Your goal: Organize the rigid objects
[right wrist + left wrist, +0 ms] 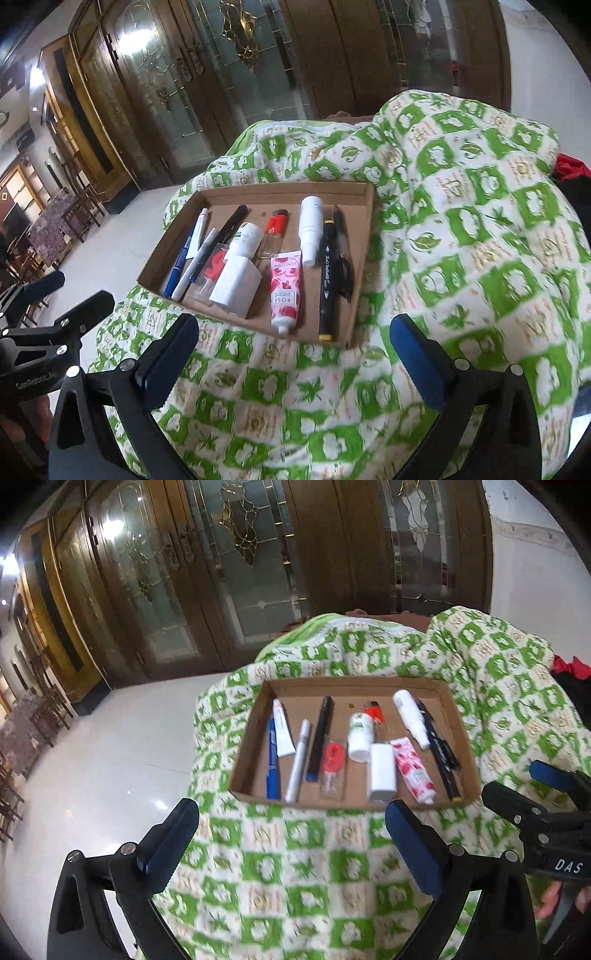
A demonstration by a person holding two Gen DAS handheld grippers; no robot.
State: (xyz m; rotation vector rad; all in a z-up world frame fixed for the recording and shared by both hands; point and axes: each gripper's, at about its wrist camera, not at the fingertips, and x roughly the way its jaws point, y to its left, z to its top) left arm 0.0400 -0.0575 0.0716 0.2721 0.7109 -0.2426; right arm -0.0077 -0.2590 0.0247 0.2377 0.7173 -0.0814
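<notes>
A shallow cardboard tray (pixel 354 683) (pixel 288 190) lies on a green-and-white quilt. Several small items lie side by side in it: a blue pen (pixel 272 760), a white marker (pixel 298 760), a black pen (pixel 320 738), a white box (pixel 382 771) (pixel 236 286), a rose-print tube (pixel 410 770) (pixel 285 291), a white spray bottle (pixel 410 716) (pixel 309 229) and a black marker (pixel 327 280). My left gripper (pixel 290 812) hangs open in front of the tray's near edge, holding nothing. My right gripper (pixel 293 325) is open too, near the tray's right front corner, with nothing between its fingers.
The quilt (pixel 303 878) (pixel 480 229) covers a raised, bumpy surface that falls away on the left to a pale tiled floor (pixel 110 757). Wooden doors with glass panes (pixel 240 572) stand behind. Chairs (pixel 74 214) are at far left. Red cloth (pixel 572 666) shows at the right edge.
</notes>
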